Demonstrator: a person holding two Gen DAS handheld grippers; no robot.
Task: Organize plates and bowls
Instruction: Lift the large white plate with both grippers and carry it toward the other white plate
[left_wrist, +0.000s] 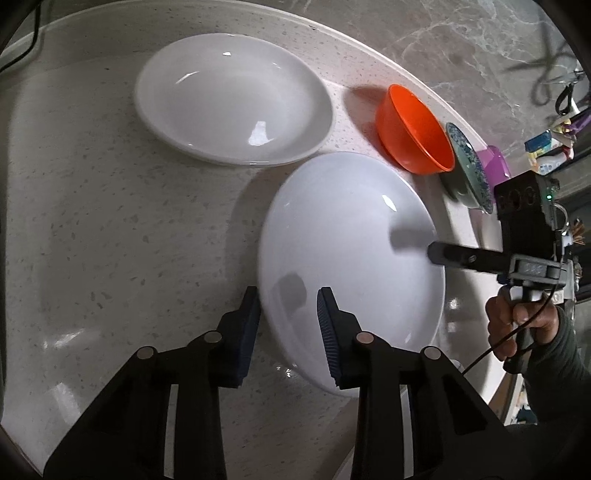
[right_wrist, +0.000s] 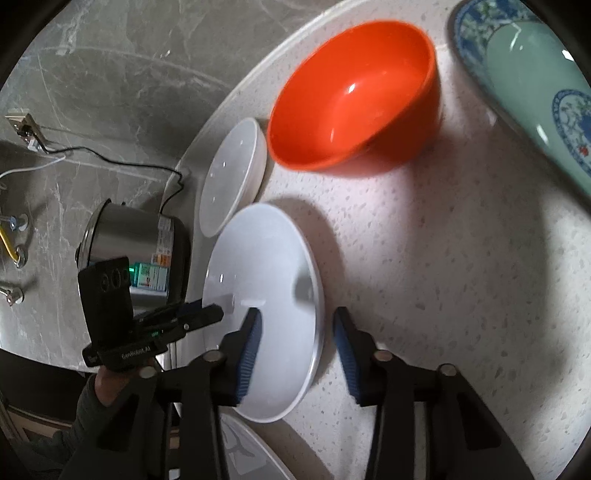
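Careful now: both grippers, left (left_wrist: 289, 325) and right (right_wrist: 295, 343), straddle opposite rims of the near white plate (left_wrist: 351, 258) on the table (left_wrist: 110, 240), jaws wide open, gripping nothing; uneven closing could tip it against the orange bowl (left_wrist: 413, 129).

Two wrist cameras, facing each other across one plate.
Each looked down close along its own fingers at the counter (left_wrist: 110, 240); both shared the white plate (left_wrist: 351, 258) and orange bowl (right_wrist: 354, 96).
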